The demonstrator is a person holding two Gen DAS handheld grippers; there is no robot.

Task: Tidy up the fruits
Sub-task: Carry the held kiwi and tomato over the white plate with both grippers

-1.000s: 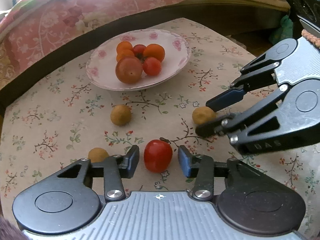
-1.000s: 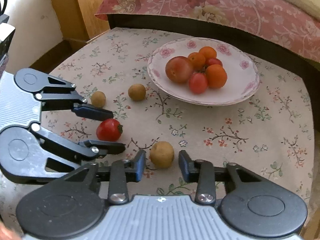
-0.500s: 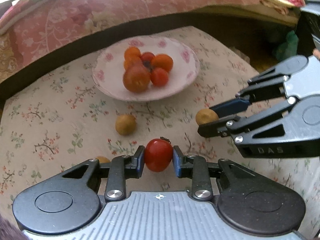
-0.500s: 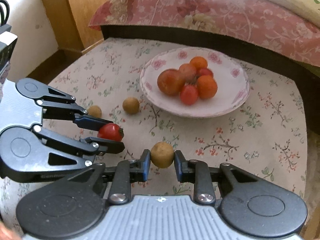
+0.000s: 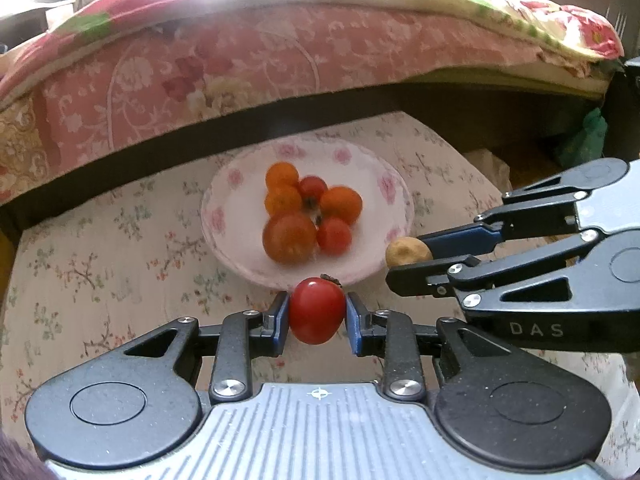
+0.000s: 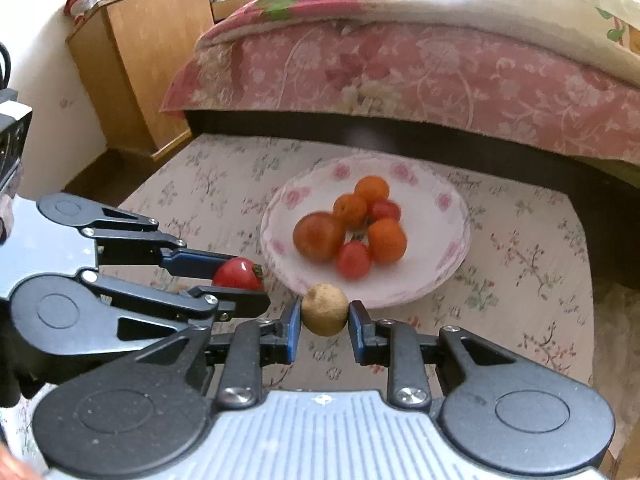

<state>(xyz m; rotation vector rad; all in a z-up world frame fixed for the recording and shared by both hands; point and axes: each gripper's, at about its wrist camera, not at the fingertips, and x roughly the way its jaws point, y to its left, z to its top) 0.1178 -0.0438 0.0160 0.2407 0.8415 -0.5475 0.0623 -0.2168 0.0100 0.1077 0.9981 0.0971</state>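
My left gripper (image 5: 317, 316) is shut on a red tomato (image 5: 316, 310), held in the air just short of the near rim of the white floral plate (image 5: 236, 184). The plate holds several red and orange tomatoes (image 5: 289, 237). Beside it on the right, my right gripper (image 6: 324, 316) is shut on a small brown fruit (image 6: 324, 309), also lifted and near the plate's (image 6: 444, 204) front rim. Each gripper shows in the other's view: the right gripper (image 5: 408, 258) with the brown fruit (image 5: 407, 251), the left gripper (image 6: 240, 280) with the tomato (image 6: 237, 274).
The plate stands on a low table with a floral cloth (image 5: 100, 248), close to a bed with a pink floral cover (image 5: 240, 60). A wooden cabinet (image 6: 140, 60) stands at the far left in the right wrist view. The table's far edge lies just behind the plate.
Both grippers closed on their fruit, the left on the tomato and the right on the brown fruit, then lifted them off the cloth and carried them toward the plate.
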